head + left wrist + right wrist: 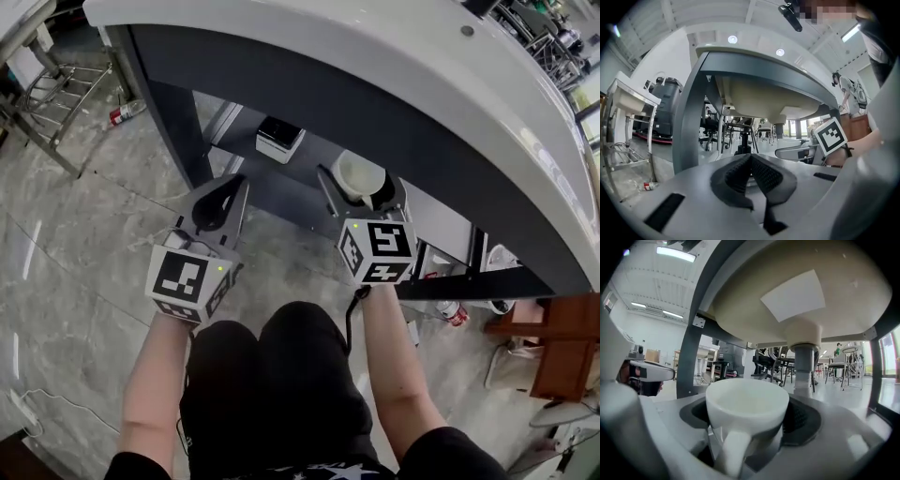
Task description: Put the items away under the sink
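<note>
Right gripper view shows the right gripper [749, 420] clamped on a white cup [746, 401]. Its pads press the bowl from nine and three o'clock, and the handle points back at six o'clock. The cup is upright, in the air just in front of the sink stand and not yet on the shelf [291, 192] beneath.

The left gripper [750, 161], at nine o'clock of the right one in the head view, has its jaws together with nothing between them.

The main risk is the grip itself. A round, glazed bowl gives the pads little purchase, so a knock or a quick tilt could make the cup swivel or drop. I cannot say how far down the wall the pads sit, as the cup hides them.

Clearance is the second risk. The basin underside [787, 296] and drain pipe [804, 362] hang at twelve to one o'clock of the cup, so a high approach could strike the rim against them.

A black-and-white box [279, 138] already stands on the shelf at eleven o'clock of the cup. Drifting that way could shove it, and setting down too near the front edge could tip the cup off.
</note>
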